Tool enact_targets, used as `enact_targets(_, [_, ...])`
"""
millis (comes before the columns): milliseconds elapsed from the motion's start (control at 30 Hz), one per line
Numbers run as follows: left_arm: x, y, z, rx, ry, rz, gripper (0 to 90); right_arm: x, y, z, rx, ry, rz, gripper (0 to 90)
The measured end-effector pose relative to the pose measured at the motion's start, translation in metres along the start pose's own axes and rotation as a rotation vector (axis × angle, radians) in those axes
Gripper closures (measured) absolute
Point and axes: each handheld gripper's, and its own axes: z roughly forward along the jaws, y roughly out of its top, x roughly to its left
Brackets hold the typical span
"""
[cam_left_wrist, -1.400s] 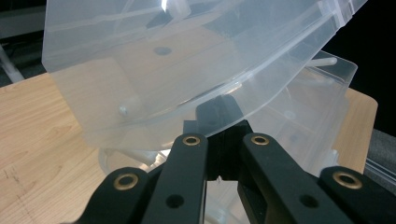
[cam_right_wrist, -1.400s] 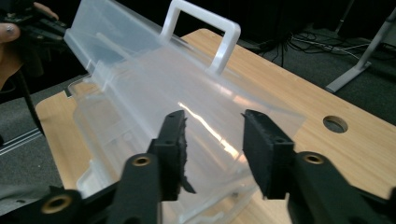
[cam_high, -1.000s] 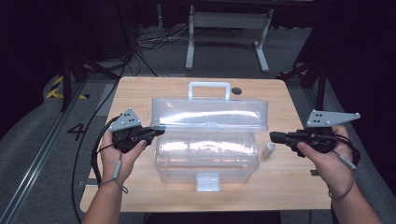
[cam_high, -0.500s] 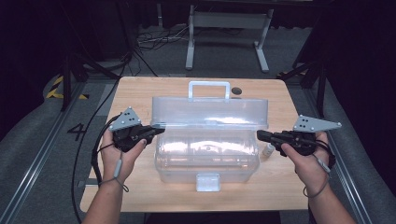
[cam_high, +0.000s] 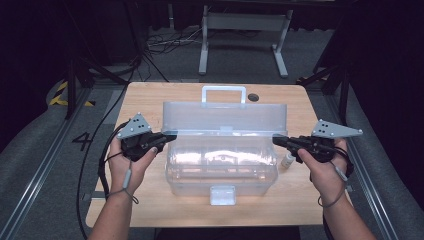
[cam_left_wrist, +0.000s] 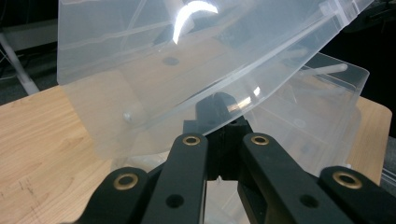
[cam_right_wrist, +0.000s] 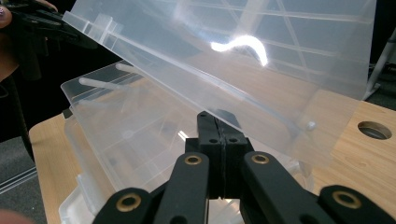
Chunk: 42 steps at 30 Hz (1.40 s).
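Clear plastic box (cam_high: 222, 165) mid-table, long axis left-right, lid (cam_high: 225, 120) raised toward far side. Left gripper (cam_high: 170, 137) and right gripper (cam_high: 278, 141) pressed together under the lid's ends. High view adds small bottle (cam_high: 287, 160).

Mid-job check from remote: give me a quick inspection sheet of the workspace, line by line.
Surface: light wooden table, round hole near far edge.
Job's things: clear plastic storage box; its hinged lid raised, white handle up.
Clutter: small white bottle right of the box.
Grippers: left tongs and right tongs at the lid's side edges; jaws together in both gripper views.
Cables: black cable loops from left tongs.
Surroundings: grey metal stand, floor cables.
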Motion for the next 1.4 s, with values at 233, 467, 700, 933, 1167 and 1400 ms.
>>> enact_targets(233, [-0.001,0.005,0.001,0.01,0.031,-0.002,90.0,-0.001,0.003,0.001,-0.011,-0.012,0.0,90.0])
enact_targets(467, [0.001,0.011,0.004,0.003,0.07,-0.004,90.0,-0.003,0.011,0.005,-0.008,-0.036,-0.006,90.0])
enact_targets(700, [0.005,0.019,0.007,0.001,0.093,0.013,90.0,-0.008,0.019,0.01,-0.014,-0.061,-0.002,90.0])
enact_targets(933, [0.01,0.025,0.01,-0.005,0.111,0.017,90.0,-0.012,0.026,0.017,-0.01,-0.089,-0.018,90.0])
enact_targets(1167, [0.014,0.03,0.013,-0.015,0.125,0.009,90.0,-0.016,0.033,0.021,-0.008,-0.107,-0.023,90.0])
enact_targets(1400, [0.017,0.035,0.016,-0.019,0.14,0.009,90.0,-0.02,0.037,0.023,-0.018,-0.113,-0.01,89.8])
